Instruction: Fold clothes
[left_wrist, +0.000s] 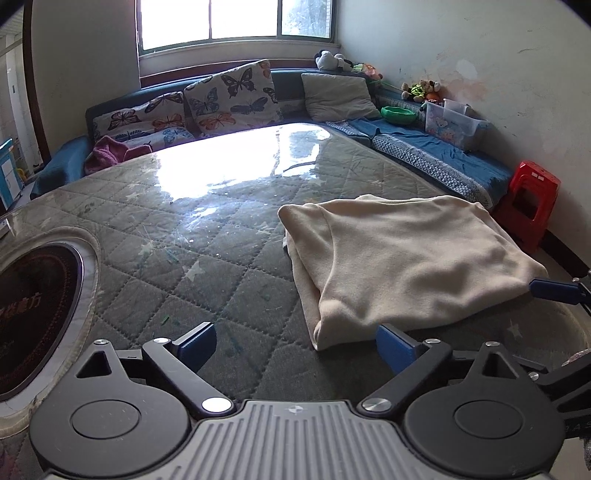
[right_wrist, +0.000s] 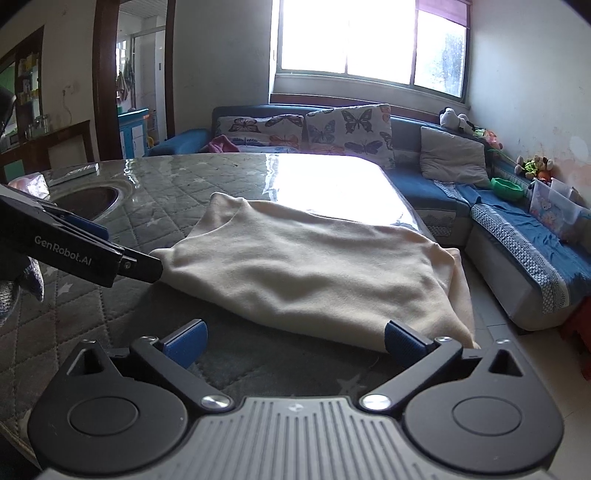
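Both grippers are wide and holding nothing. Left gripper hovers low over the counter, its right pad just beside the near-left corner of the cream garment; nothing between the pads. Right gripper sits at the near edge of the same garment, with its right pad at the near-right corner, where the cloth hangs toward the counter's edge. From the right wrist view, the left gripper points at the garment's left corner; we can't tell if it touches. We read this as between folds: garment already doubled over, flat on the quilted, plastic-covered counter. Next move calls for picking fresh grasp points on both near corners for another fold.
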